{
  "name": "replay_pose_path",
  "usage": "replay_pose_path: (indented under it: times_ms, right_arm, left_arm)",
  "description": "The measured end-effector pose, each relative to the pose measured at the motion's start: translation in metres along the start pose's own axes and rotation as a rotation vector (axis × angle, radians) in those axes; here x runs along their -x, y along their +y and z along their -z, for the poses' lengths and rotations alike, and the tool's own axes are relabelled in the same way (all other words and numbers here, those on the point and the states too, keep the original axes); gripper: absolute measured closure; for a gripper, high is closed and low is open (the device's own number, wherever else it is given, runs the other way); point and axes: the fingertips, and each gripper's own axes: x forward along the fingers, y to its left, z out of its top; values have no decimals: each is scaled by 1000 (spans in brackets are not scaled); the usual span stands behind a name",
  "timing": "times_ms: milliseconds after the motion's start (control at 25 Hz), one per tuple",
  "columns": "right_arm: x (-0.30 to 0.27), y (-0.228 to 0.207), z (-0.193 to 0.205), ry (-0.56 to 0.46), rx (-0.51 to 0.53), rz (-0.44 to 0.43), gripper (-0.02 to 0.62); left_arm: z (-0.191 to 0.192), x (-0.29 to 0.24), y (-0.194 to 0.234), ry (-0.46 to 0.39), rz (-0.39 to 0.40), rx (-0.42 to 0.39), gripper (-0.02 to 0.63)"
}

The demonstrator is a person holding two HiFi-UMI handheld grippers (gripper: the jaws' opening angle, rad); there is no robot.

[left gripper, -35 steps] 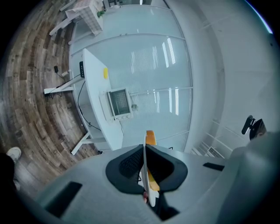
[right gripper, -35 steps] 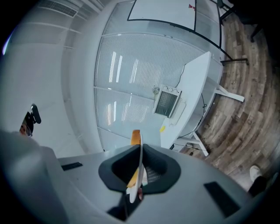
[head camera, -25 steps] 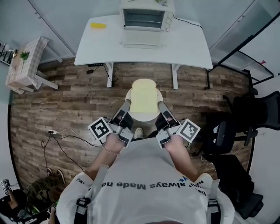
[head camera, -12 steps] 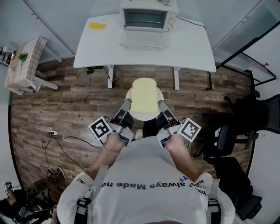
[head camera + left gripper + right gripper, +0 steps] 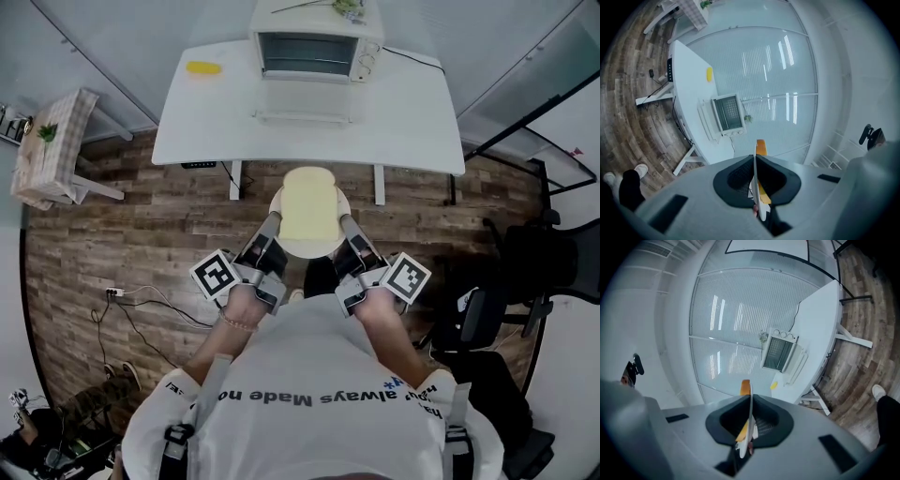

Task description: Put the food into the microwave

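Now | left tongs (image 5: 273, 221), right tongs (image 5: 344, 223) pinch plate (image 5: 309, 250) rim | shirt (image 5: 309, 366): "always Made"

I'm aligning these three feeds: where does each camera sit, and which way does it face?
Head view: on the person's head, looking steeply down; shows forearms, shirt, left tongs and right tongs holding the plate with bread.
Left gripper view: on the left tongs, looking along jaws shut on the plate's rim, toward the microwave.
Right gripper view: the same from the right tongs.
Shared: all show plate and microwave.
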Motion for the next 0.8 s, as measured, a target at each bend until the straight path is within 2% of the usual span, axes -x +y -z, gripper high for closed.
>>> replay_pose_path:
  times_ms: [240,440,800]
  right_arm:
    - [-39,-14,-63,5,-18,6,574]
    - [-46,-12,-81,2,-4,-6,574]
    - [-86,-32,-161,11,2,-1,574]
  left_arm:
    - [-17,-74,4,0,-16,6,589]
    - [-20,-92,0,2,-4,-6,589]
    - [-32,-182,6,-1,-12,0,589]
